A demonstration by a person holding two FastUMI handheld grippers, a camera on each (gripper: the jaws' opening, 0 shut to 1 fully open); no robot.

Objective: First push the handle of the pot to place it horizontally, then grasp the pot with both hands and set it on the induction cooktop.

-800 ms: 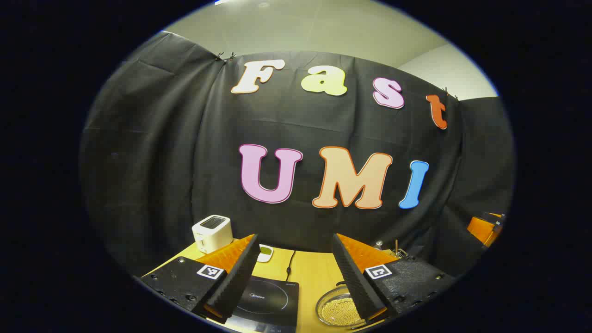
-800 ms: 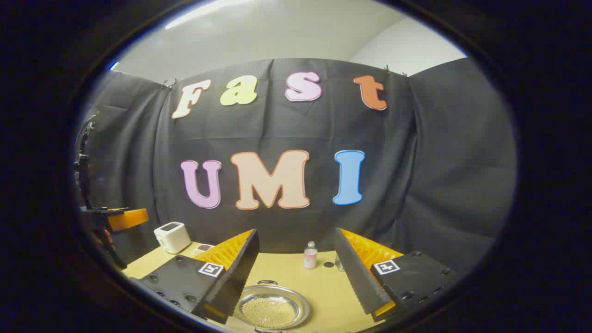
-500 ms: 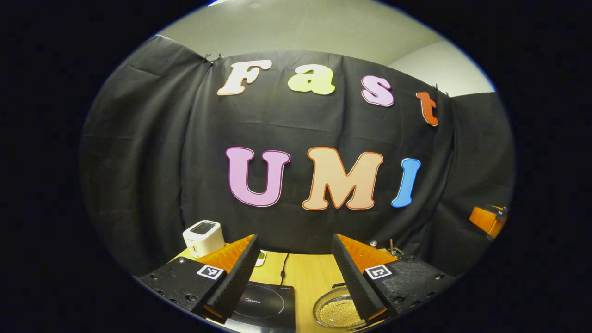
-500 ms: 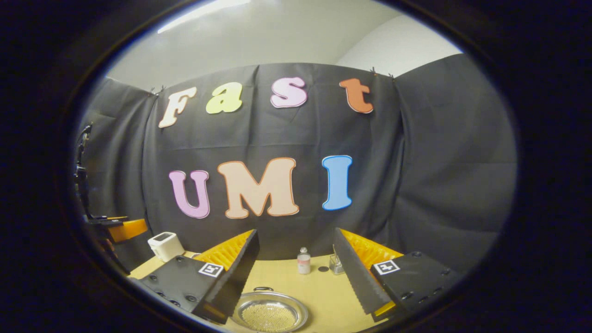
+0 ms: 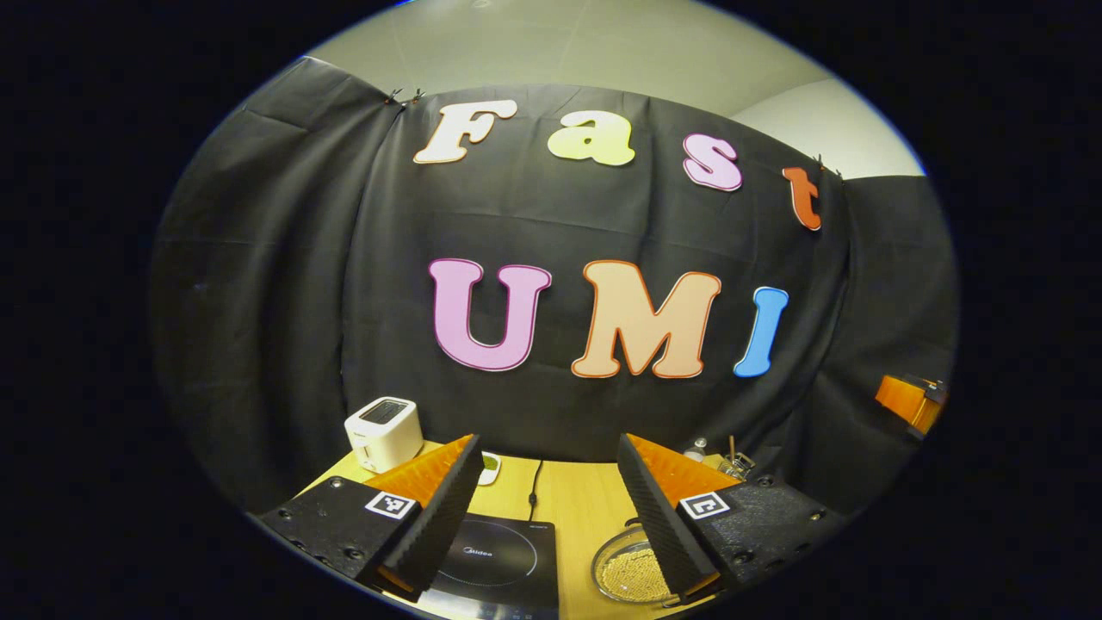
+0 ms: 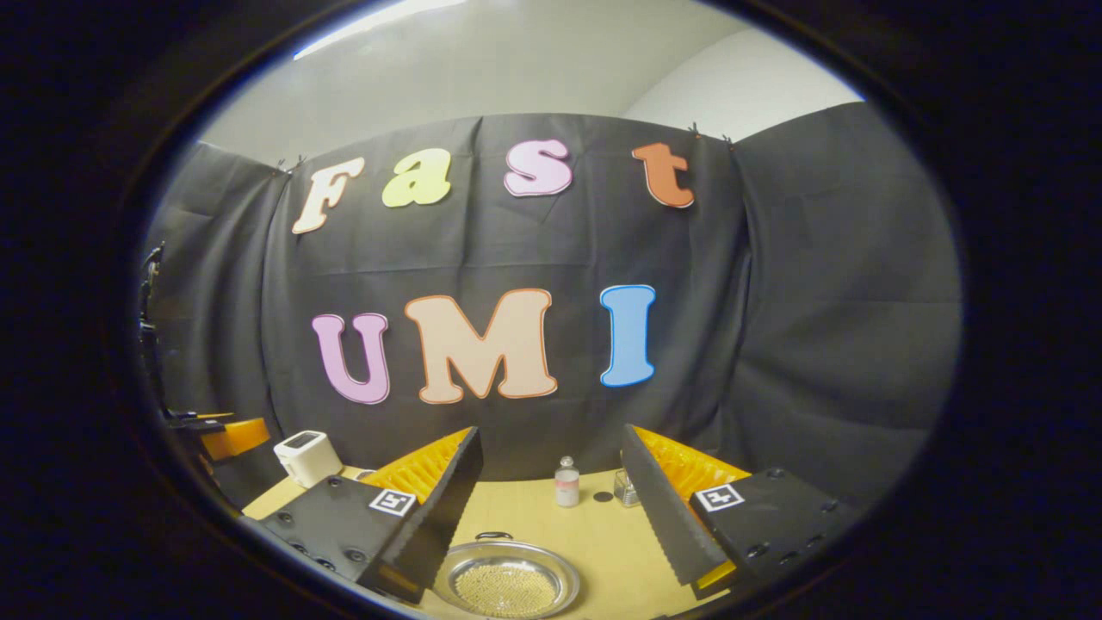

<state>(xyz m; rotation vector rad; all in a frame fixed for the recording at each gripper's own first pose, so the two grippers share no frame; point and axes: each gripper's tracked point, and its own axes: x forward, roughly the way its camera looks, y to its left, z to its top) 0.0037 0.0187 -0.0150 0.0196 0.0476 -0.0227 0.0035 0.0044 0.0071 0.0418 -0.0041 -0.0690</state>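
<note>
A shallow silver pot (image 6: 505, 585) with pale grains inside sits on the wooden table (image 6: 603, 551), low between my right gripper's fingers. A small dark handle (image 6: 492, 536) shows at its far rim. My right gripper (image 6: 551, 430) hangs open above it, holding nothing. In the left gripper view the black induction cooktop (image 5: 499, 564) lies low between the fingers, and the pot (image 5: 624, 573) sits to its right, partly hidden behind a finger. My left gripper (image 5: 547, 441) is open and holds nothing. Each gripper shows at the edge of the other's view.
A white toaster (image 5: 383, 430) stands at the table's back left, also seen as the toaster (image 6: 301, 456) in the right gripper view. A small bottle (image 6: 566, 484) and a glass jar (image 6: 626, 489) stand at the back by the cloth wall. The cooktop's cable (image 5: 534, 482) runs backward.
Both views drifted slightly as the hands shifted. The pot and cooktop have stayed put. Both grippers remain open.
</note>
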